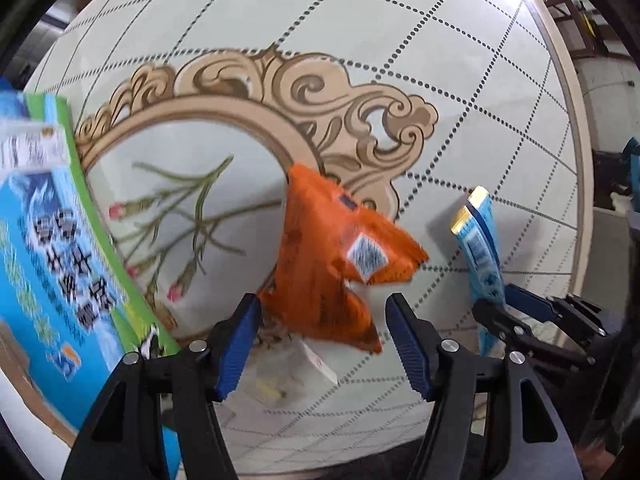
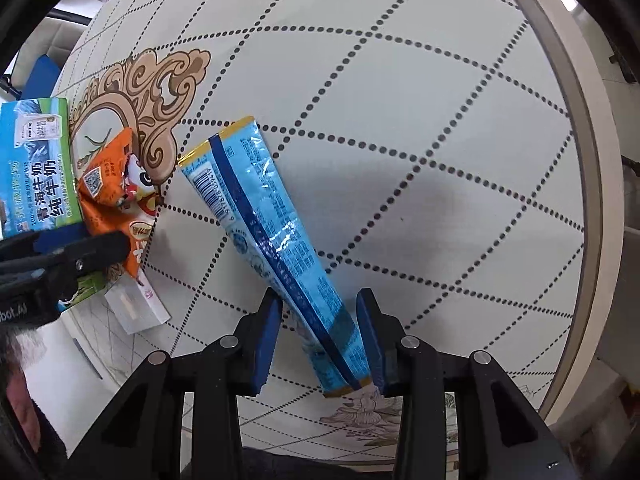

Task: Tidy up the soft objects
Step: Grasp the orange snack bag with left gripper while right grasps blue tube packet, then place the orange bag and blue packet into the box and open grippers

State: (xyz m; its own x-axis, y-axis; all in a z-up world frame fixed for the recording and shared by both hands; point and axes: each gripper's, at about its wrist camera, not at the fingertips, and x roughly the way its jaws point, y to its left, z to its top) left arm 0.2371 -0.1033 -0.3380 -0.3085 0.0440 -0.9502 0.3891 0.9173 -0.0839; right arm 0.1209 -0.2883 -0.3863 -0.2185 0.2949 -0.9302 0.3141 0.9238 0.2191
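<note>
An orange snack bag point(image 1: 340, 256) lies on the round patterned table point(image 1: 360, 32), just ahead of my left gripper point(image 1: 322, 344), which is open with the bag's near end between its blue pads. It also shows in the right wrist view point(image 2: 112, 192). A long light-blue snack pouch point(image 2: 272, 232) lies diagonally on the table. My right gripper point(image 2: 320, 340) is open around the pouch's near end; the right pad looks close to it. In the left wrist view the pouch point(image 1: 480, 248) stands at the right with the right gripper point(image 1: 516, 320) at it.
A blue and green milk carton box point(image 1: 52, 248) stands at the left, also in the right wrist view point(image 2: 36, 168). A small white packet point(image 2: 136, 304) lies under the orange bag's near end. The table rim point(image 2: 592, 160) curves along the right.
</note>
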